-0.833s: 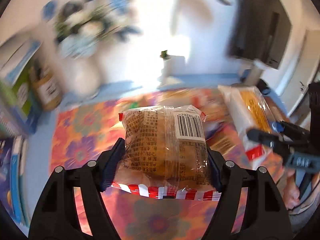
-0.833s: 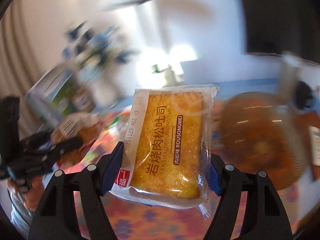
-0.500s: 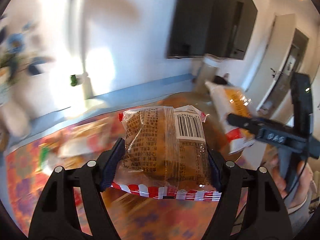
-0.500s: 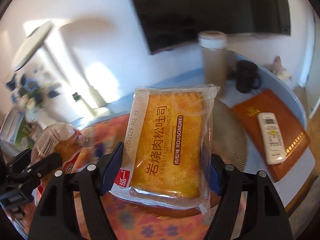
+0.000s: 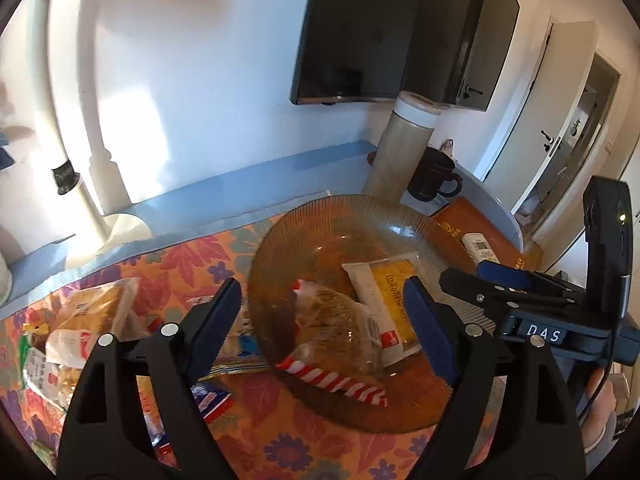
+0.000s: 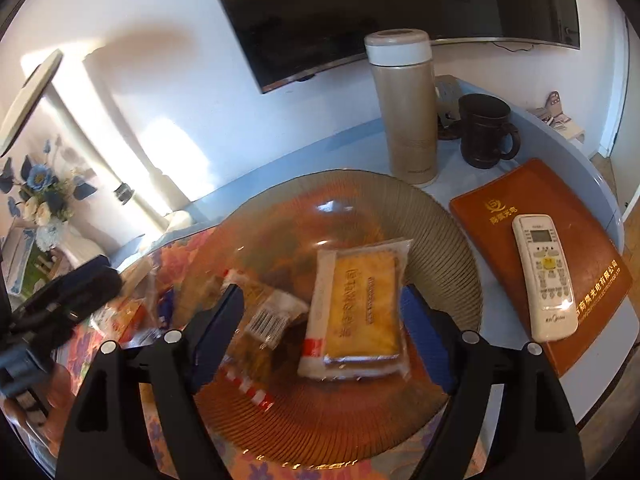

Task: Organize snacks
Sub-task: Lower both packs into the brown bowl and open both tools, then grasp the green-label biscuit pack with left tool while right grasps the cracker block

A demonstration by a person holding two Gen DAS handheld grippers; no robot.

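Observation:
A ribbed amber glass bowl (image 5: 320, 236) (image 6: 444, 248) sits on the floral cloth. Two snack packets lie in it. The yellow toast packet (image 5: 386, 290) (image 6: 362, 304) lies flat on the right. The clear-wrapped bun with a red-and-white striped edge (image 5: 336, 336) (image 6: 262, 330) lies to its left, touching it. My left gripper (image 5: 322, 320) hovers open above the bun with nothing between its fingers. My right gripper (image 6: 322, 320) hovers open above the toast packet, also with nothing in it. Each gripper shows at the edge of the other's view, the right gripper (image 5: 476, 280) and the left gripper (image 6: 84, 284).
Several loose snack packets (image 5: 84, 320) lie on the cloth left of the bowl. Behind the bowl stand a tan thermos (image 6: 404, 108) and a black mug (image 6: 484, 132). A brown folder (image 6: 496, 216) with a white remote (image 6: 546, 276) lies to the right. A flower vase (image 6: 44, 216) stands at the far left.
Both grippers swung right over the bowl and opened. The bun and the toast packet left the jaws and now lie in the bowl.

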